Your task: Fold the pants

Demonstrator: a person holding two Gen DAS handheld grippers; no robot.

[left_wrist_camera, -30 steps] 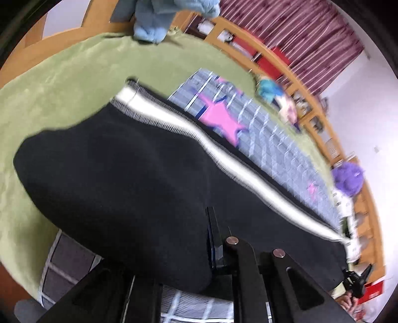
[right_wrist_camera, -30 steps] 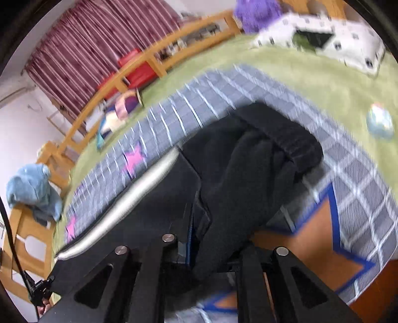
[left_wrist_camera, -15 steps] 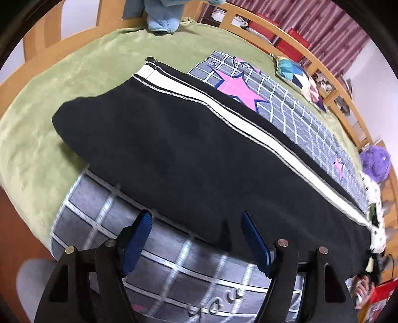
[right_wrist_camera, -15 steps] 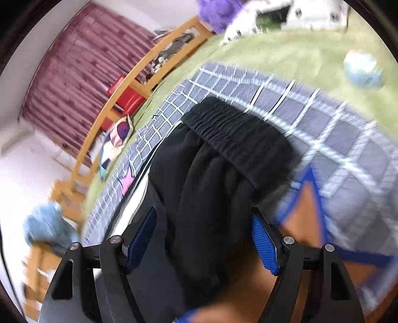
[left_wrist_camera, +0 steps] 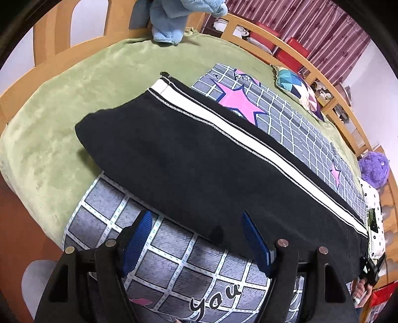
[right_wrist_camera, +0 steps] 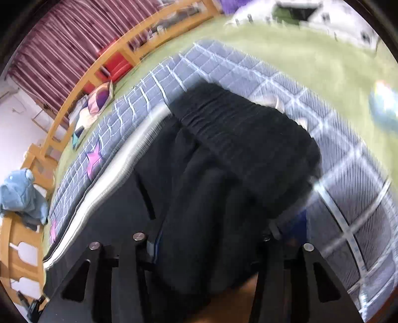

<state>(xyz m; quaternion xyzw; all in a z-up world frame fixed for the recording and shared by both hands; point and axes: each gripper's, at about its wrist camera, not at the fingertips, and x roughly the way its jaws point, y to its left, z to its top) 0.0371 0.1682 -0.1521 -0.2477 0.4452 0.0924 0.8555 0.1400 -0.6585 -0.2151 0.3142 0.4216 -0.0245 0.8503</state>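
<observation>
Left gripper (left_wrist_camera: 196, 236) is hovering with its blue-padded fingers (left_wrist_camera: 138, 236) spread wide and gripping nothing, their tips just short of the near edge of the black pants (left_wrist_camera: 189, 159), which are lying stretched lengthwise across a grey grid-patterned star blanket (left_wrist_camera: 179, 268) on a green bedspread (left_wrist_camera: 57, 119). A white side stripe (left_wrist_camera: 223, 124) is running along the far edge of the pants, beside a pink star (left_wrist_camera: 238, 101) printed on the blanket. Beyond the pants, a patchwork cushion (left_wrist_camera: 296, 87) is lying on the bedspread near the wooden bed rail (left_wrist_camera: 293, 57), a blue plush toy (left_wrist_camera: 171, 22) is sitting at the bedspread's far end, and a purple plush toy (left_wrist_camera: 374, 169) is resting past the pants' other end. Right gripper (right_wrist_camera: 211, 248) is sitting at the bunched waistband end (right_wrist_camera: 248, 139) of the pants, its fingers apart with a thick fold of black fabric lying between them; motion blur is hiding the pads, so whether they are clamping the cloth cannot be told. Maroon curtains (right_wrist_camera: 74, 42) are hanging behind the rail.
</observation>
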